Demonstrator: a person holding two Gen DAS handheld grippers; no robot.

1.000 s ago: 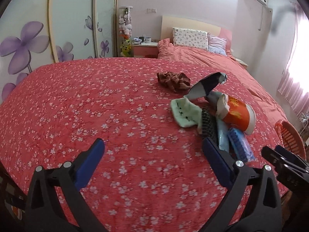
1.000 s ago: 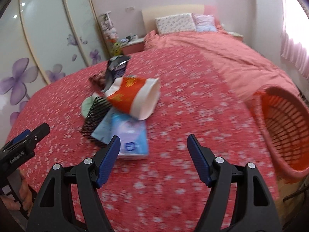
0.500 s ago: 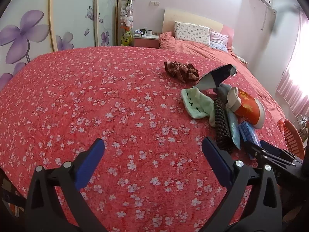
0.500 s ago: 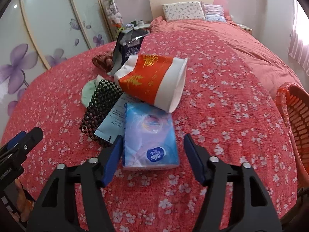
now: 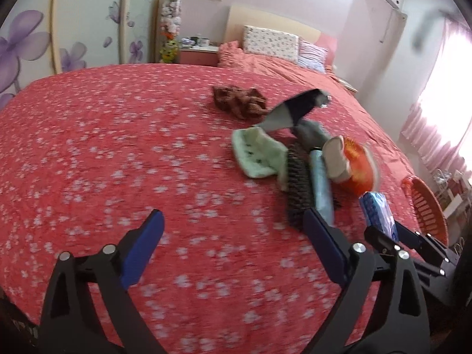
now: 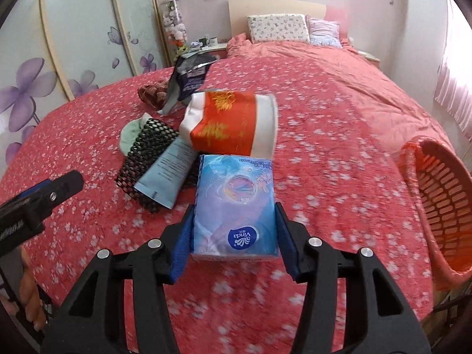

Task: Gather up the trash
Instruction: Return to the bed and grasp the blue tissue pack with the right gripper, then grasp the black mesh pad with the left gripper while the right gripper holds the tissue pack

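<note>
My right gripper (image 6: pixel 234 237) is shut on a blue Vinda tissue pack (image 6: pixel 236 203), its pads against both sides; the pack also shows in the left wrist view (image 5: pixel 377 212). Just beyond lie a red and white paper cup (image 6: pixel 233 124), a light blue tube (image 6: pixel 168 171), black mesh (image 6: pixel 144 147), a green cloth (image 6: pixel 129 132) and a dark foil bag (image 6: pixel 188 76) on the red floral bedspread. My left gripper (image 5: pixel 233 233) is open and empty over the bedspread, left of the pile (image 5: pixel 298 177).
An orange plastic basket (image 6: pixel 436 203) stands off the bed's right edge; it shows in the left wrist view (image 5: pixel 424 200) too. A brown crumpled cloth (image 5: pixel 239 101) lies behind the pile. Pillows (image 6: pixel 277 28) and a nightstand (image 6: pixel 206 48) are at the far end.
My right gripper moved forward around the tissue pack and closed on it. My left gripper shifted slightly, staying open.
</note>
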